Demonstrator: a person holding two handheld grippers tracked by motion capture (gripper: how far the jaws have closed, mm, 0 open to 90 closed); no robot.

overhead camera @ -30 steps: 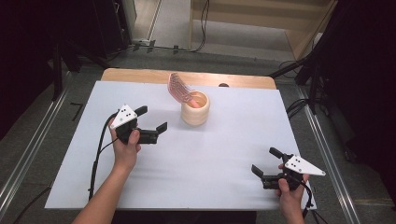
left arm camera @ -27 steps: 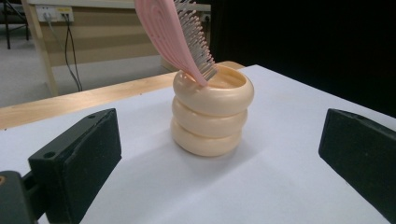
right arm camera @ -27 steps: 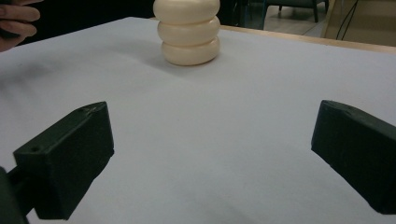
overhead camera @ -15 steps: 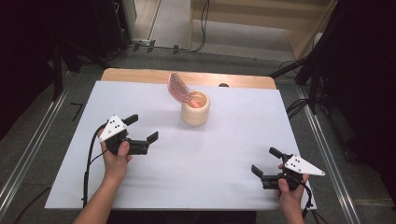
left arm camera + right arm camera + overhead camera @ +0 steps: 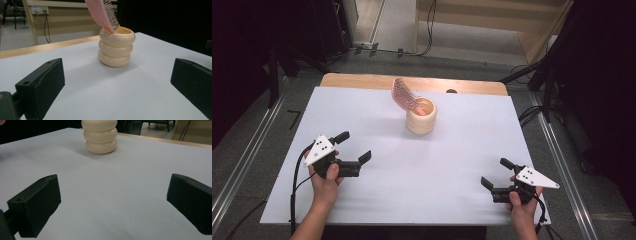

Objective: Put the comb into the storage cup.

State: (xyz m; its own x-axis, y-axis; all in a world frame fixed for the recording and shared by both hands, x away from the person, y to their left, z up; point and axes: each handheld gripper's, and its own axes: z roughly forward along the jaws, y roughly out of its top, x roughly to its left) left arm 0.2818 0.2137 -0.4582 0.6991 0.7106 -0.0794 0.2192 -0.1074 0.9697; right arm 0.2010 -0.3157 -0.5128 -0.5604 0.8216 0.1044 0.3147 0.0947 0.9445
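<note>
A cream ribbed holder [image 5: 421, 116] of three stacked rings stands upright on the white table [image 5: 452, 165], toward the back centre. A pink hairbrush [image 5: 405, 95] leans out of it to the rear left, bristles up. The holder [image 5: 116, 46] and hairbrush [image 5: 103, 13] lie straight ahead in the left gripper view. My left gripper [image 5: 353, 146] rests open at the front left, well short of the holder, nothing between its jaws. My right gripper [image 5: 496, 173] sits open near the front right corner, empty too. The holder [image 5: 101, 136] stands far ahead in the right gripper view.
A wooden tabletop edge [image 5: 362, 80] runs along the back of the white surface. Floor rails [image 5: 242, 165] flank the table on both sides. Cables [image 5: 429, 30] and wooden furniture [image 5: 492, 25] lie behind it.
My left gripper has drawn back toward the front left of the table, away from the holder. The right gripper has stayed where it was.
</note>
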